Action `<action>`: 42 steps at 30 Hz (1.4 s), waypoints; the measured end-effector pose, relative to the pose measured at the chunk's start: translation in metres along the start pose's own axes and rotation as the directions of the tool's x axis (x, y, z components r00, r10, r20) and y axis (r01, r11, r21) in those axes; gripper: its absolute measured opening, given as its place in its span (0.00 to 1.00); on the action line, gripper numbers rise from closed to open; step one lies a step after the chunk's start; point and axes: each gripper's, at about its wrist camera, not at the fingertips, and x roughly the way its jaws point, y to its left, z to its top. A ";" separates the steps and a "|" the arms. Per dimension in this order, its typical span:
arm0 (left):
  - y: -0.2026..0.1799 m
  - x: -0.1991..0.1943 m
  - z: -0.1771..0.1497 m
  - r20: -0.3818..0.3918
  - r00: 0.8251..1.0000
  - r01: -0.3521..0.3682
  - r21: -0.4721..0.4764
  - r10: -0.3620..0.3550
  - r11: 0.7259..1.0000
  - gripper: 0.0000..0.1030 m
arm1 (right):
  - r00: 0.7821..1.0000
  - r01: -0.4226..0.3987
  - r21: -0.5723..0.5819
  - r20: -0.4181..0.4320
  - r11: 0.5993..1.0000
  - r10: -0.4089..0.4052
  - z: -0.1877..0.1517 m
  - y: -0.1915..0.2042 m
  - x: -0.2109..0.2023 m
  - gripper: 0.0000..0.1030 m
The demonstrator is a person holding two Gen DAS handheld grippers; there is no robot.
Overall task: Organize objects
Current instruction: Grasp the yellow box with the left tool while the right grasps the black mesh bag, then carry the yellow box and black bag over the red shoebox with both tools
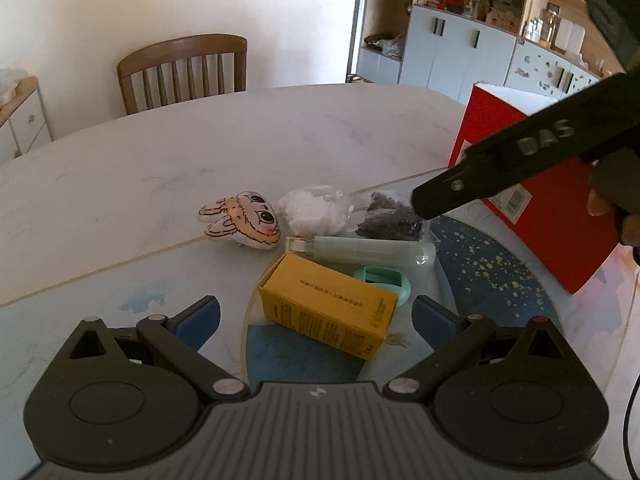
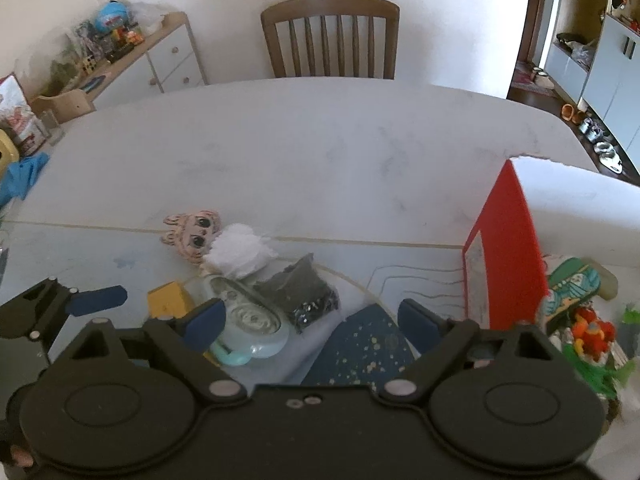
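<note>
A small pile lies on the patterned mat. It holds a yellow box [image 1: 328, 312], a clear tube [image 1: 368, 250], a mint green case [image 2: 256, 320], a dark bag [image 2: 300, 296], a white fluffy bag [image 1: 312, 212] and a rabbit-face plush [image 1: 244, 220]. My left gripper [image 1: 316, 320] is open just over the yellow box, its pads clear of the box sides. My right gripper [image 2: 312, 320] is open above the mint case and dark bag, holding nothing. One finger of the right gripper [image 1: 460, 188] reaches in over the dark bag. A red box [image 2: 508, 256] stands open at the right.
Colourful toys [image 2: 588, 328] lie inside the red box. A wooden chair [image 2: 330, 36] stands at the table's far edge. A sideboard with clutter [image 2: 120, 52] is at the back left and cabinets [image 1: 460, 48] at the back right. A blue cloth [image 2: 22, 178] lies at the left.
</note>
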 end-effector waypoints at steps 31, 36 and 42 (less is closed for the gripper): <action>-0.011 0.017 -0.002 -0.020 1.000 0.017 0.041 -0.016 0.999 0.74 | 0.997 -0.061 0.096 -0.050 0.994 0.066 0.005 -0.011 0.044 0.37; -0.013 0.012 -0.002 -0.023 1.000 0.010 0.032 -0.010 0.999 0.73 | 0.997 -0.065 0.111 -0.030 0.992 0.068 0.004 -0.011 0.035 0.29; -0.014 -0.003 0.003 -0.014 1.000 0.011 0.009 -0.011 1.000 0.73 | 0.997 -0.072 0.128 0.010 0.989 0.071 0.002 -0.013 0.017 0.28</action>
